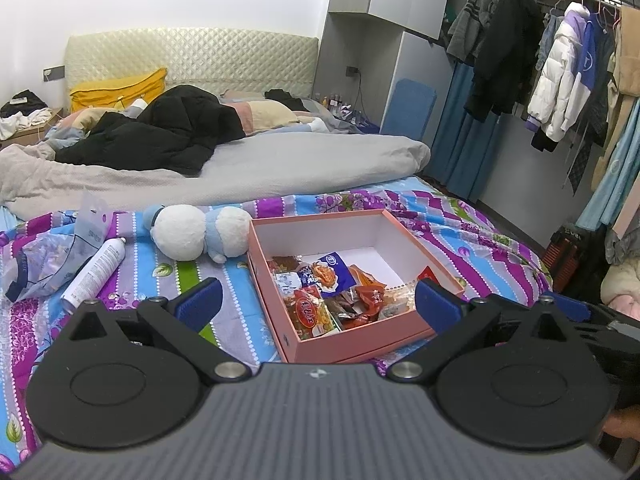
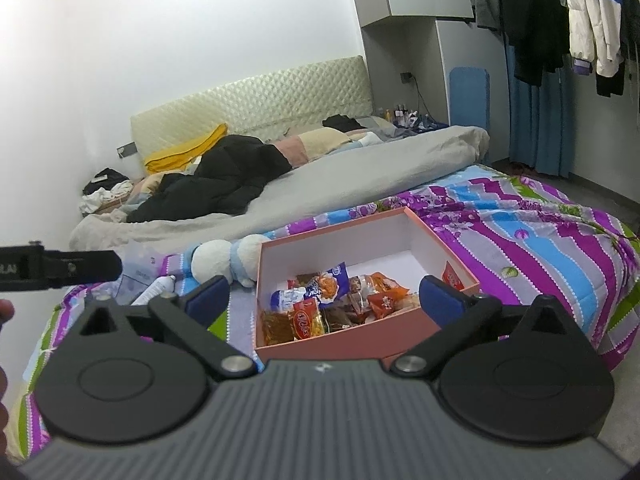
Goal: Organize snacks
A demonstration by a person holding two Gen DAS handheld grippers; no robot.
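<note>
A pink open box (image 1: 362,346) sits on the striped bedsheet, also in the right wrist view (image 2: 340,346). Several snack packets (image 1: 332,292) lie in its near half, red, orange and blue-white (image 2: 332,304). My left gripper (image 1: 318,300) is open and empty, held just in front of and above the box's near wall. My right gripper (image 2: 324,300) is open and empty, also before the box's near wall. One small red packet (image 2: 452,274) leans on the box's right wall.
A white and blue plush toy (image 1: 200,232) lies left of the box. A white spray can (image 1: 96,270) and a clear plastic bag (image 1: 48,256) lie further left. A grey duvet (image 1: 280,164) and black jacket (image 1: 160,132) lie behind. Hanging clothes (image 1: 560,80) at right.
</note>
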